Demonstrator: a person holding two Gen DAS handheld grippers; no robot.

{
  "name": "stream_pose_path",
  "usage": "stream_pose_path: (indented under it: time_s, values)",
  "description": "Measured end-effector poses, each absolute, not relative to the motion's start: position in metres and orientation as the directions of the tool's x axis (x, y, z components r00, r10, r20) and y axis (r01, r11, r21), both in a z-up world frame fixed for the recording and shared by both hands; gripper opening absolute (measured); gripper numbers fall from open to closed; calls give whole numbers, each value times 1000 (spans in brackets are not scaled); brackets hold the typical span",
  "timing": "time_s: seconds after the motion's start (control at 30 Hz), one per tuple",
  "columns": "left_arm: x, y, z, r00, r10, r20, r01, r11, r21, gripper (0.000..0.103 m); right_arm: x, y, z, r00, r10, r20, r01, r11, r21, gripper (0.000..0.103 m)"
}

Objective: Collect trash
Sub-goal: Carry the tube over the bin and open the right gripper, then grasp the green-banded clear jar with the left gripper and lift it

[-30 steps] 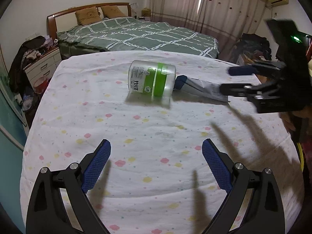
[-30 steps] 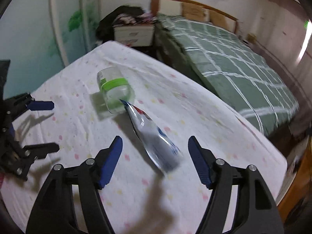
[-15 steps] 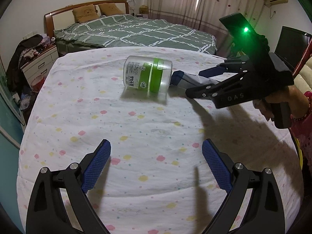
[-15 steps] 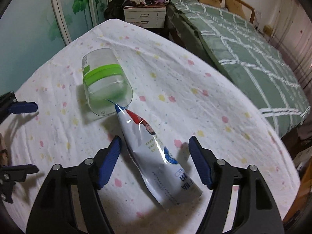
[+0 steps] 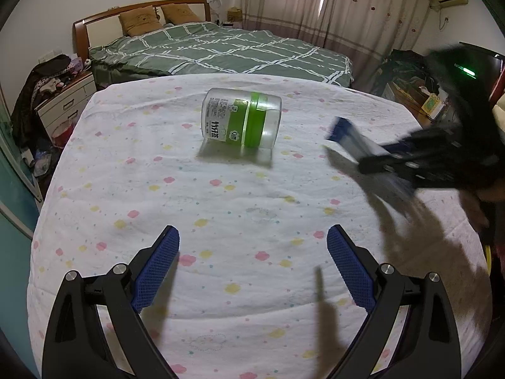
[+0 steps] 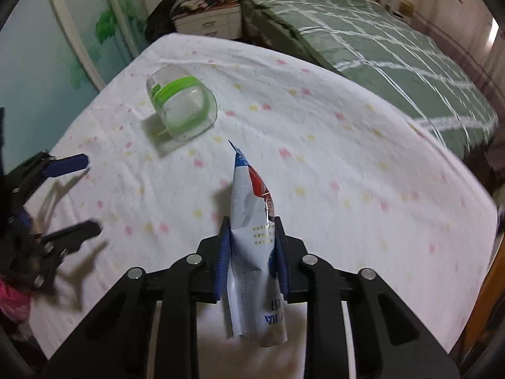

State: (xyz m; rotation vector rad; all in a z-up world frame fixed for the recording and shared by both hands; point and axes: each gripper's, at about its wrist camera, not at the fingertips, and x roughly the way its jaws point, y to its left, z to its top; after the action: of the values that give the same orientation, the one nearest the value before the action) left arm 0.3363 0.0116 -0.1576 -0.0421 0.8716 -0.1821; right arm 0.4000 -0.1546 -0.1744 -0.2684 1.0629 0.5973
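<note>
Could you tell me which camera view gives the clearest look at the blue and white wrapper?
The right wrist view: the wrapper fills the centre, sharp, its printing visible, pinched between the right gripper pads. The left wrist view shows it only small and motion-blurred at the right edge, partly hidden by that gripper.

Dark Chinese characters are printed on the white and green label of the clear jar [image 5: 241, 122], with finer print beside them too small to be read. Blue characters and small gold lines are seen on the pouch [image 6: 257, 252], probably Chinese, but blurred.
</note>
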Motion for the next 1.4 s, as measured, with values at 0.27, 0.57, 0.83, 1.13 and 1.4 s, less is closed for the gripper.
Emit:
stream_pose_path:
  time_s: [0.27, 0.57, 0.83, 1.13, 1.4]
  values:
    - [335, 12, -157, 635, -170, -754, 137, 985, -107, 93, 318, -230, -145, 447, 410, -795, -431, 877, 210, 24]
    - [332, 10, -156, 639, -166, -751, 143, 985, -96, 93, 227, -382, -140, 631, 165, -758, -13, 979, 203, 25]
    - [329, 7, -152, 646, -154, -748, 144, 986, -79, 93, 188, -500, -183, 583, -120, -803, 381, 914, 141, 28]
    - [331, 8, -155, 637, -150, -756, 137, 987, -80, 94, 169, -540, -212, 551, -179, -815, 518, 839, 165, 42]
    - [339, -3, -149, 607, -117, -786, 135, 990, -43, 94, 165, -509, -192, 623, -152, -767, 450, 872, 193, 48]
